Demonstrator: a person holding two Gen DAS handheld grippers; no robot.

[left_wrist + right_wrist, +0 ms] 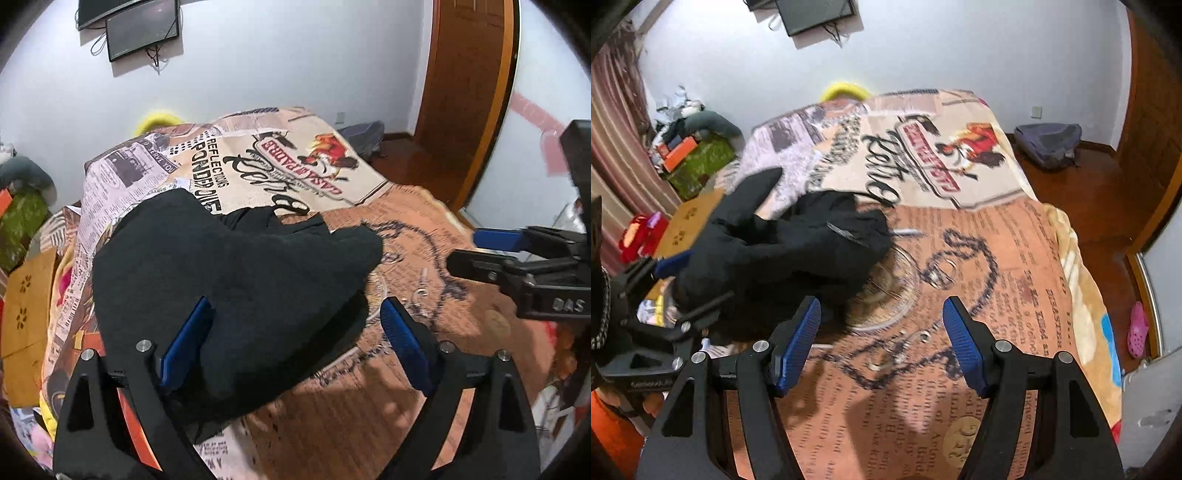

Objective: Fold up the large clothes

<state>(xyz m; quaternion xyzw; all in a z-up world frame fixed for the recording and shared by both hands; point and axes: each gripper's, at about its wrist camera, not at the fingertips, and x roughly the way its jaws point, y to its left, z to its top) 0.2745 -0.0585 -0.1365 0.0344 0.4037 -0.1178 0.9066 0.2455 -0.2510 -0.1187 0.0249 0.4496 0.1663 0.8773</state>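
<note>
A black garment (229, 273) lies bunched on the printed bed cover (314, 166); it also shows in the right wrist view (798, 251). My left gripper (295, 332) is open, its blue-padded fingers (188, 343) astride the garment's near edge. My right gripper (881, 339) is open and empty above the orange part of the cover (960, 280), to the right of the garment. The right gripper shows at the right edge of the left wrist view (472, 247), the left gripper at the left of the right wrist view (676, 280).
A grey backpack (1049, 144) lies on the wooden floor by the far wall. A cardboard box (26, 295) and clutter (694, 155) stand left of the bed. A wooden door (465, 92) and a pink shoe (1137, 328) are on the right.
</note>
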